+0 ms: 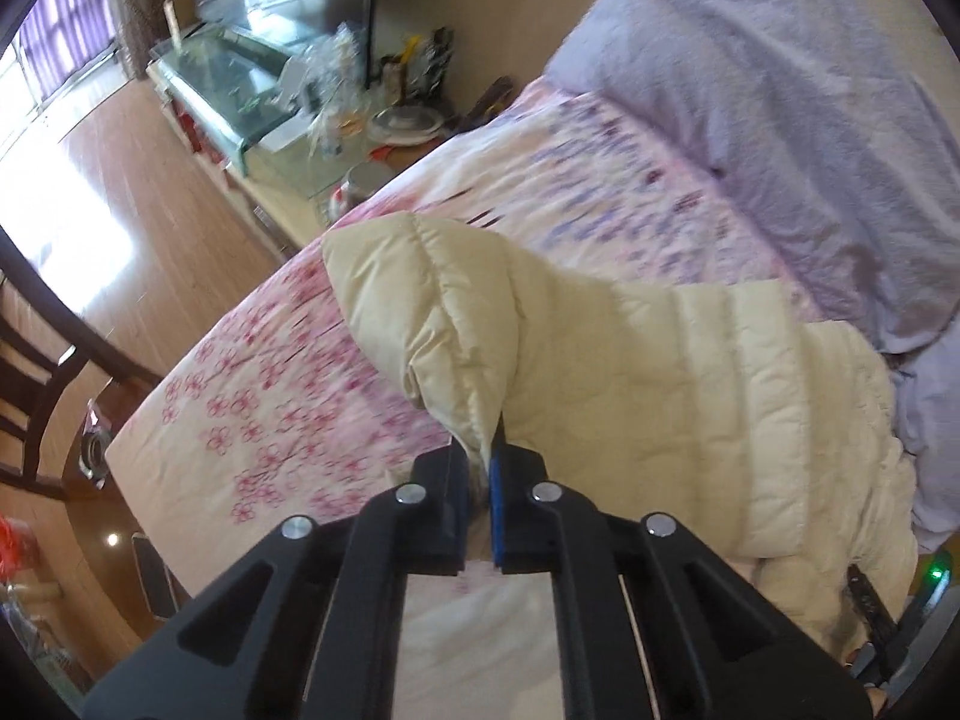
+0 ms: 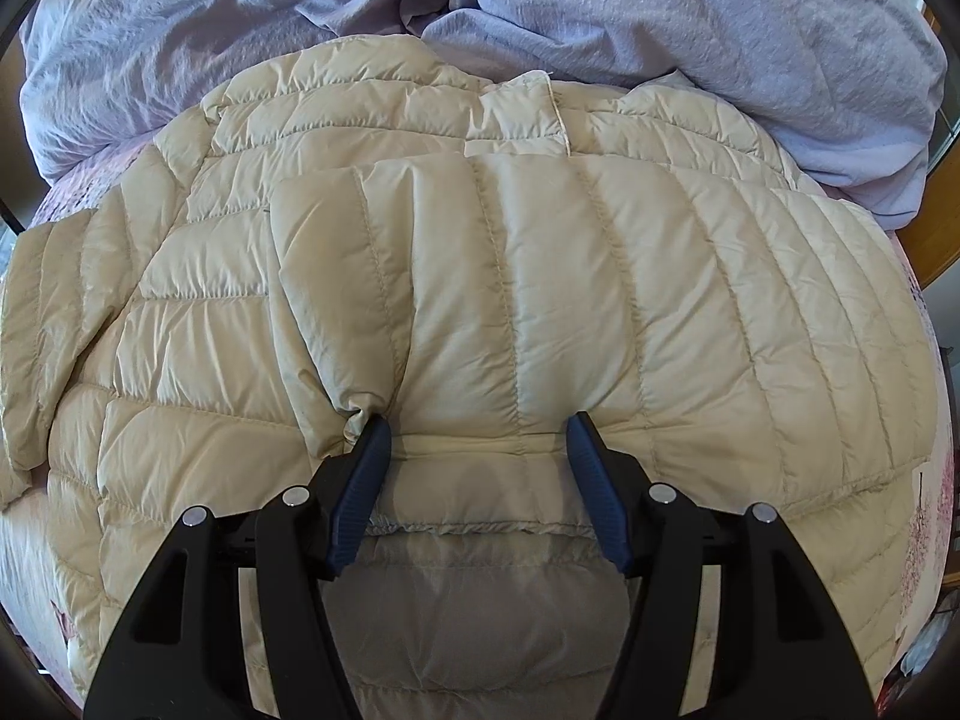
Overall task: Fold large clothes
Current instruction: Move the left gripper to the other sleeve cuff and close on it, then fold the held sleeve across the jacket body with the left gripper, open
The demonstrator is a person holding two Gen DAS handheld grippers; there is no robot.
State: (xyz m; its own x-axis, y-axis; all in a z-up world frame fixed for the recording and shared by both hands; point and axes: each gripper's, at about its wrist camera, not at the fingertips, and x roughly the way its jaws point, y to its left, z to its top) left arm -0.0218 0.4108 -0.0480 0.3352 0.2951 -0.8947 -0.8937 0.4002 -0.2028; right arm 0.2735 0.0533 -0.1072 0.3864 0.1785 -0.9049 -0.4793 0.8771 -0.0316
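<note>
Because the cream quilted jacket (image 2: 480, 276) lies spread across the bed (image 1: 198, 444), which gives a broad, soft surface for folding, each hand can work one part of it. The left tool (image 1: 478, 468) is pinched narrow on the cuff end of the left sleeve (image 1: 432, 300), which rises off the flowered sheet in a peak; the grip at the very tip looks chosen so the whole sleeve can follow in one sweep over the body. The right tool (image 2: 477, 438) stands about half wide, its blue pads (image 2: 369, 468) astride the edge of a sleeve already lying across the jacket's front, pressing nothing that I can see; it seems placed to steady that fold. A lilac duvet (image 2: 690, 30) is heaped just beyond the collar.
</note>
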